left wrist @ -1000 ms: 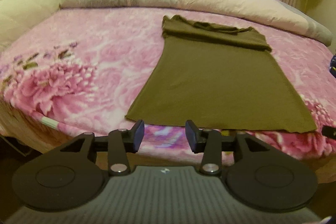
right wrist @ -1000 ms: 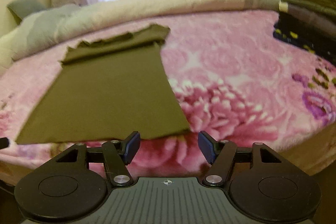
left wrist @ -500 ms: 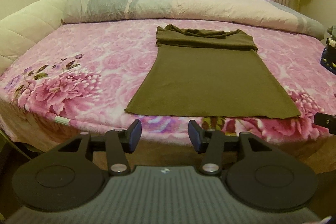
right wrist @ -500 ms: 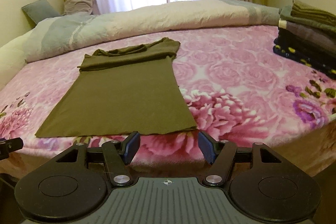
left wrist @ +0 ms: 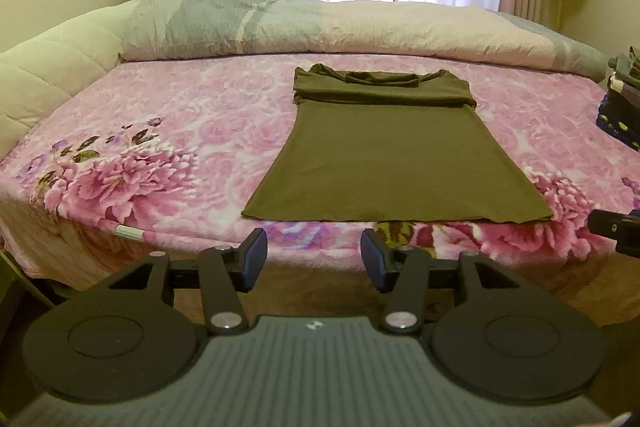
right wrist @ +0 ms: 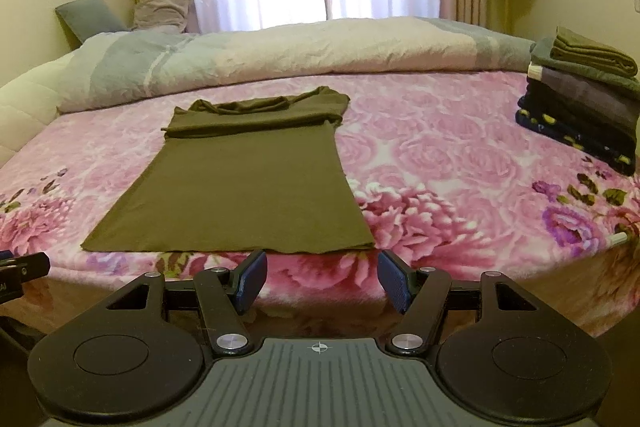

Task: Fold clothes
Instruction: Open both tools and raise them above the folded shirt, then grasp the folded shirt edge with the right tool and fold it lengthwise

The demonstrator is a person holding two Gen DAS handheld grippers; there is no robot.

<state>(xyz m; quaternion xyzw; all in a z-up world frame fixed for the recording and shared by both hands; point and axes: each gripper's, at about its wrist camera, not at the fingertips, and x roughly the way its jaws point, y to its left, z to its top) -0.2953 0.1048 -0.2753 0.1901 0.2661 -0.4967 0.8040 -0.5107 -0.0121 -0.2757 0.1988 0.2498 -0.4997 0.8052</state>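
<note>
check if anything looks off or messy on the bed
Nothing stands out. The olive garment lies flat on the pink blanket, sleeves folded in at the top. The stack of folded clothes sits tidy at the right edge. Both grippers, left and right, are open and empty.

Legible text, labels, brands, numbers: none.

Marks only:
- Left gripper (left wrist: 314, 264), housing behind the open fingers: a small pale emblem, centred, too small to read.
- Right gripper (right wrist: 319, 280), housing behind the open fingers: a small crosshair-in-circle mark, centred; no lettering with it.
- Far left of the right gripper, at the frame edge: part of a black device bearing a fragment of pale characters, cut off and not readable.
</note>
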